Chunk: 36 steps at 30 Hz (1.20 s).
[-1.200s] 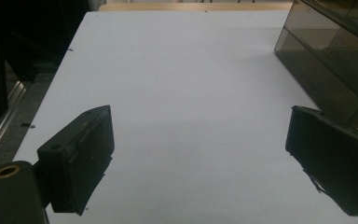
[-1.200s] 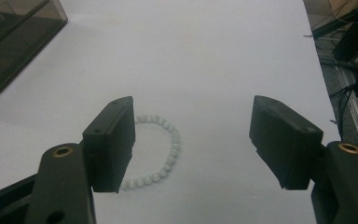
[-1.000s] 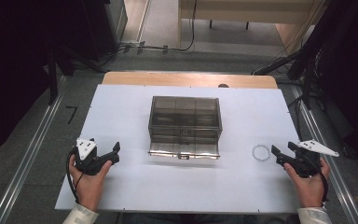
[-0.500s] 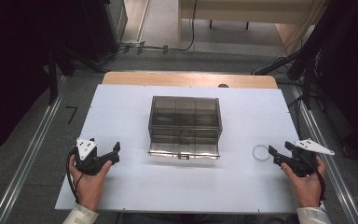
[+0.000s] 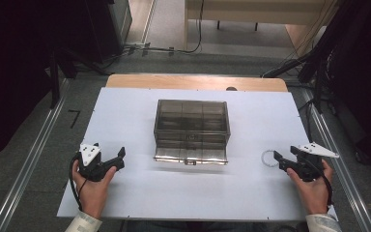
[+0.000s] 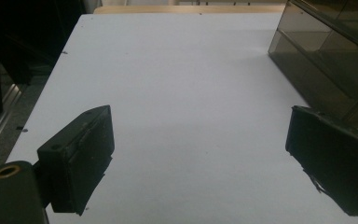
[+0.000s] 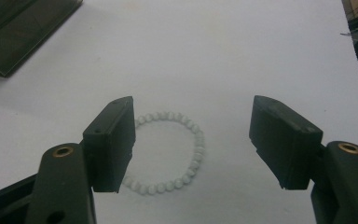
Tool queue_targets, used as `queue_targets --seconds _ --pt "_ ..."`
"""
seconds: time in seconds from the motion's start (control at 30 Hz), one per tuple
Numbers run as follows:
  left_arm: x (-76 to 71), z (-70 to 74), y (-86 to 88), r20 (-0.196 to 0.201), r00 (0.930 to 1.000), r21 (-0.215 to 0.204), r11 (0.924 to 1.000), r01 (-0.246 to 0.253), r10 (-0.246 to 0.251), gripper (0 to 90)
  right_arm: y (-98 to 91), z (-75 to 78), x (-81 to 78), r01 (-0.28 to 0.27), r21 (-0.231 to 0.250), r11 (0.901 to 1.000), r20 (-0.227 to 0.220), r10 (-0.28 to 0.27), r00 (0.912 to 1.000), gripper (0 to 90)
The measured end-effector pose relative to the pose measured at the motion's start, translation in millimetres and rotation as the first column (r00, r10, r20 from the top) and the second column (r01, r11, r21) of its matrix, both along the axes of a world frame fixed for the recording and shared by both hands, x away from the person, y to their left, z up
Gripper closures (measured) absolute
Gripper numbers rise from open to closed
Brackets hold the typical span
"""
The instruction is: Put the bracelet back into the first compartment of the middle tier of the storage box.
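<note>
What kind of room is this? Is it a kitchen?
Probably not a kitchen: it looks like a lab or workshop. A white table holds a smoky plastic box and a bead bracelet, with cables on the floor.

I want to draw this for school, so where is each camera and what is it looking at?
High view: sits above the person's side, looking forward and down at the white table; both hands, left gripper and right gripper show.
Left gripper view: rides that gripper, facing bare table; open jaws show.
Right gripper view: rides that gripper, facing the bead bracelet.
Shared: all three show the smoky box; high and right views show the bracelet.
</note>
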<state>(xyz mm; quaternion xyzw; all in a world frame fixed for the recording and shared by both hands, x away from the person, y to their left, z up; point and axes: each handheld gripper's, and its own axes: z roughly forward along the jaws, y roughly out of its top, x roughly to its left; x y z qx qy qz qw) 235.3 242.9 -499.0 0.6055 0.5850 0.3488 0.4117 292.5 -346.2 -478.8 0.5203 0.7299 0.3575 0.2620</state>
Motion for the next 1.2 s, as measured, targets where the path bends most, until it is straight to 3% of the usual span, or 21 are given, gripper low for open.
queue_targets --seconds 1.2 --pt "0.9 -0.7 -1.9 0.001 0.9999 -0.005 0.9999 0.012 -0.012 8.4 3.5 -16.4 24.4 -0.003 -0.083 0.9966 -0.082 -0.004 0.9966 48.7"
